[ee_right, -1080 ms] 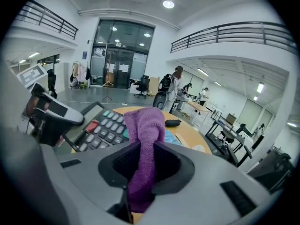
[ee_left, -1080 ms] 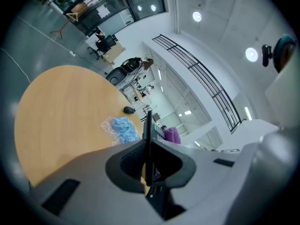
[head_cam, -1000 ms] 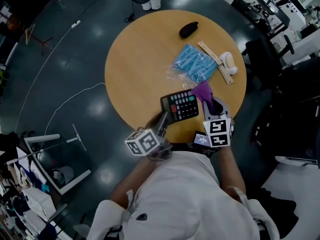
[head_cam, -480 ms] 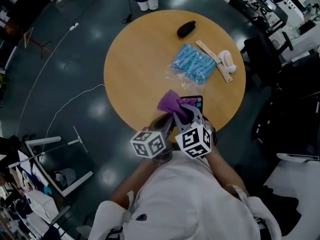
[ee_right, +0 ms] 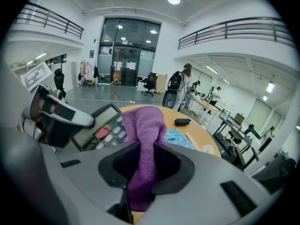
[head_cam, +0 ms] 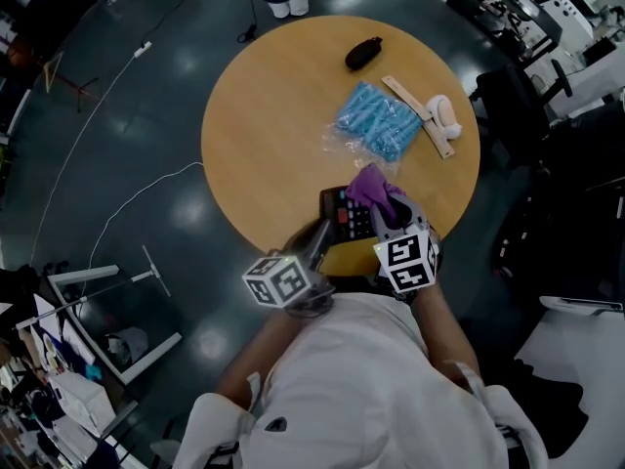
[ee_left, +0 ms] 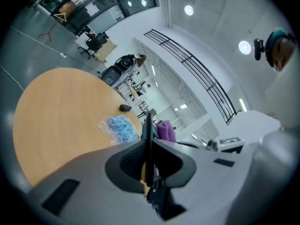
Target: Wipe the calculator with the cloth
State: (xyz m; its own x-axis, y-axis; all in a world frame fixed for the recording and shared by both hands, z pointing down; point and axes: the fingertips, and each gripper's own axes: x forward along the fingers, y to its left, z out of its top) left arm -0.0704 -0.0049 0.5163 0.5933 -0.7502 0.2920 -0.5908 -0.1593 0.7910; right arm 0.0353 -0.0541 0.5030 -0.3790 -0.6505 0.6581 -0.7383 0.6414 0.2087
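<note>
Currently right tool (head_cam: 388, 209) tilted down, cloth (head_cam: 371, 186) over calculator (head_cam: 342, 217).

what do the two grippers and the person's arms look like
The left gripper and right gripper match: smooth light grey bodies with black mesh-textured pads in a rounded dark recess. Each carries a white cube printed with black square markers. No cables show. The person wears a white top.
</note>
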